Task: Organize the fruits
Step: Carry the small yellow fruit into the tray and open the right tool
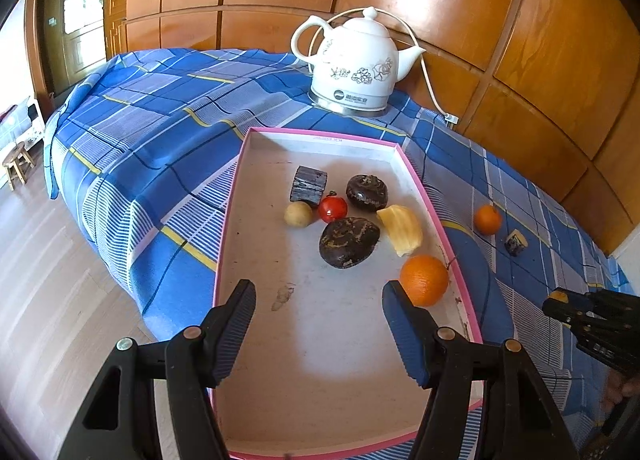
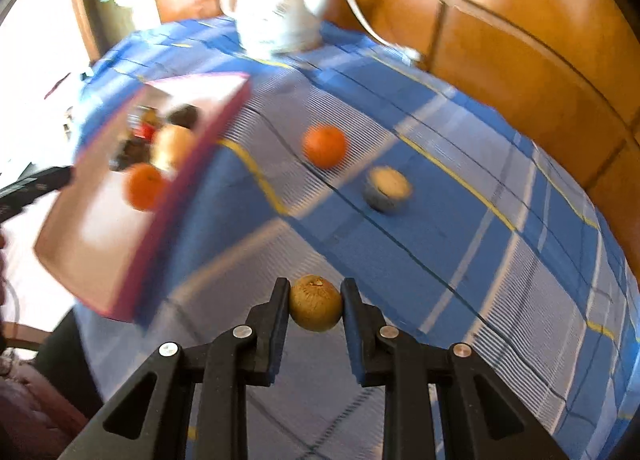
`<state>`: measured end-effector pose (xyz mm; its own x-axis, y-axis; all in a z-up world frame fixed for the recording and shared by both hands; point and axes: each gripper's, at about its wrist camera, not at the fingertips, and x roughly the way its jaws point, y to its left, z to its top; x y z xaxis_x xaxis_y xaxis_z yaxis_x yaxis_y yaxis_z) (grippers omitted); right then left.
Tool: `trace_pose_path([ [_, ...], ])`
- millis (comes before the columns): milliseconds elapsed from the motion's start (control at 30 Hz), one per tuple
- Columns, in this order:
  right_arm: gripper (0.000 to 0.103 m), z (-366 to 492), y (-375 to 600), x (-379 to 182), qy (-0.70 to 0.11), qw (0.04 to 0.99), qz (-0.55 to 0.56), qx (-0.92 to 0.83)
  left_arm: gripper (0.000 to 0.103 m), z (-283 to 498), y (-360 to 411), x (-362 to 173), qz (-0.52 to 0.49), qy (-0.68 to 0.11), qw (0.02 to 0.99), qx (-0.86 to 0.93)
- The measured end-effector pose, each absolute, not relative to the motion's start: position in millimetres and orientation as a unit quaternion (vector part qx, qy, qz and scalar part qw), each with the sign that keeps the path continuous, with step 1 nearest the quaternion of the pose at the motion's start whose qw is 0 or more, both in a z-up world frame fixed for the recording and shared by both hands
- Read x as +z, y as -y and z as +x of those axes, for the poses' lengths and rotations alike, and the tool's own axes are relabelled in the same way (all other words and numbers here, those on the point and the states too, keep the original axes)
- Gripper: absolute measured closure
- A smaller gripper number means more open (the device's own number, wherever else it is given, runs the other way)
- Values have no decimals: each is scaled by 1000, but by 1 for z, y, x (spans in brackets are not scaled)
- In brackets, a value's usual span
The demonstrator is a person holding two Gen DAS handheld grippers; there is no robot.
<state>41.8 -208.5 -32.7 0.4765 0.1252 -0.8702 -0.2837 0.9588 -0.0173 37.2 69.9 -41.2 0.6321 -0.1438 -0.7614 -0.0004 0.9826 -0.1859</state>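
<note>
- Your right gripper (image 2: pixel 316 310) fingers pinch the small brown fruit (image 2: pixel 315 303); the pink-rimmed tray (image 2: pixel 192 179) lies toward the frame's upper left.
- Left gripper (image 1: pixel 320 330) fingers spread, empty, over that tray.

Warm orange-brown wood panelling (image 1: pixel 460 19) fills the top of the frame, split into squares by thin strips, daylight glaring off it at upper centre. At upper left a wooden door with a glass pane (image 1: pixel 82 15) glows bright. Pale plank flooring (image 1: pixel 48 260) runs down the left side, and a small wooden stool (image 1: pixel 17 163) stands at the far left edge. A blue checked cloth with yellow lines (image 1: pixel 160 107) covers the table in the middle, hanging over its left edge.
</note>
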Motion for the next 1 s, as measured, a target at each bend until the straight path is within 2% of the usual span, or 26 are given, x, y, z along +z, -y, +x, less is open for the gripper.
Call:
trace_pose_path([
  [400, 77, 26, 123, -4, -463, 845, -95, 252, 37, 38, -74, -42, -87, -426, 900, -38],
  [1000, 77, 55, 67, -50, -499, 807, -160, 271, 37, 42, -93, -48, -105, -431, 896, -21],
])
